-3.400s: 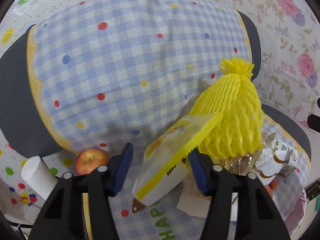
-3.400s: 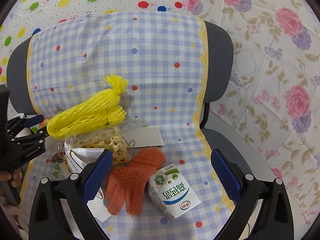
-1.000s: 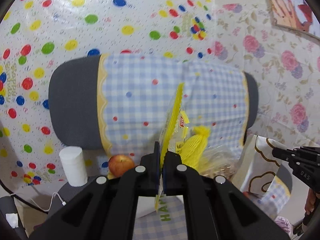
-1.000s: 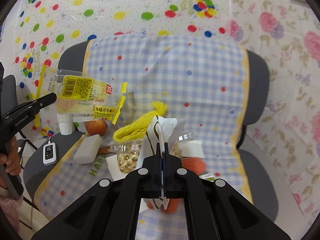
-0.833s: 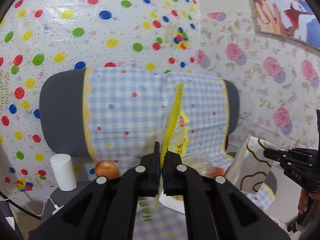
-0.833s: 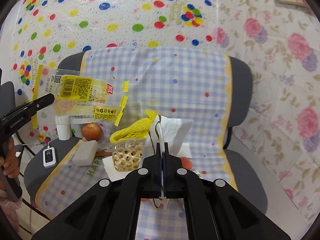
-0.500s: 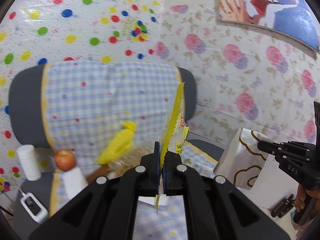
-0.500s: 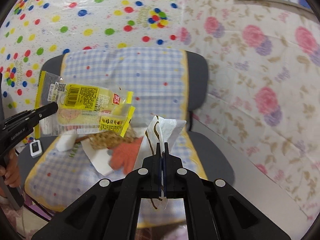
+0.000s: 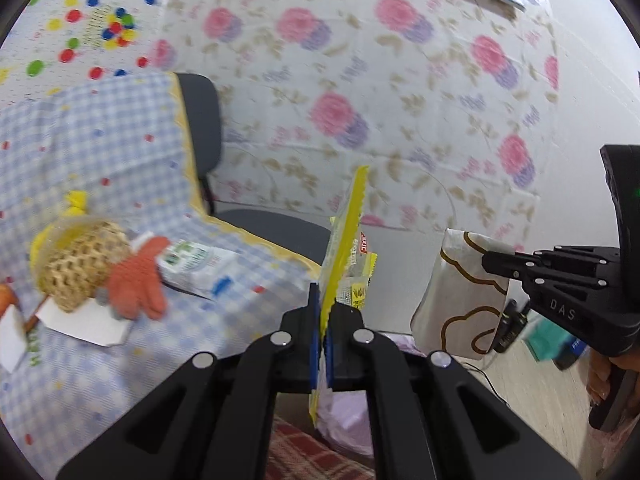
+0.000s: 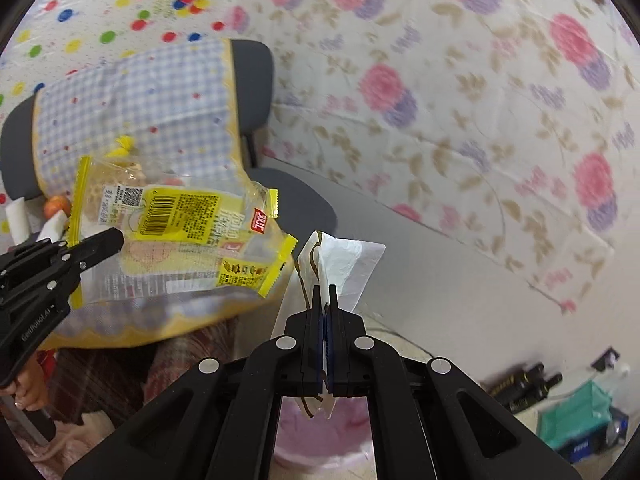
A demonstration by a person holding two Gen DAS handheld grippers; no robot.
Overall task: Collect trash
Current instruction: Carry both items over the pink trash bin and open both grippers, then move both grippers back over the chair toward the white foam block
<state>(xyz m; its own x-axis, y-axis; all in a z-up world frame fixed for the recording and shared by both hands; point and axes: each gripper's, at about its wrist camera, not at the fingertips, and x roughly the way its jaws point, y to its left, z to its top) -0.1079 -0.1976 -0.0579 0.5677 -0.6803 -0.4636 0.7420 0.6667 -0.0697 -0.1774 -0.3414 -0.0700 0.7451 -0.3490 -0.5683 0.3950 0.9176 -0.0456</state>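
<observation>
Both grippers have swung off the chair seat toward the floral wall since 3.4 s ago, when they hung open over the clutter; each is now clamped on a piece of trash. Left gripper (image 9: 320, 340): jaws fully closed on the bottom edge of the yellow snack wrapper (image 9: 347, 240), which stands edge-on from the tips toward 12 o'clock. Right gripper (image 10: 325, 344): jaws fully closed on the white plastic bag with brown print (image 10: 336, 264), which rises from the tips to 12 o'clock and dangles a little below them. Left view puts the right gripper and its bag at 3 o'clock, near but apart from the wrapper; right view puts the wrapper at 10 o'clock, its corner just beside the bag. A pink-lined bin (image 10: 316, 428) shows under the fingers at 6 o'clock, mostly hidden. My read: the step is the drop. Centre each piece over the bin mouth before opening, release one at a time, and tilt tips down so light film falls clear instead of clinging to the pads. Still on the checked chair cover (image 9: 100, 128) at 9 o'clock in the left view: milk carton (image 9: 192, 264), orange glove (image 9: 138, 280), yellow foam net (image 9: 52, 236).
</observation>
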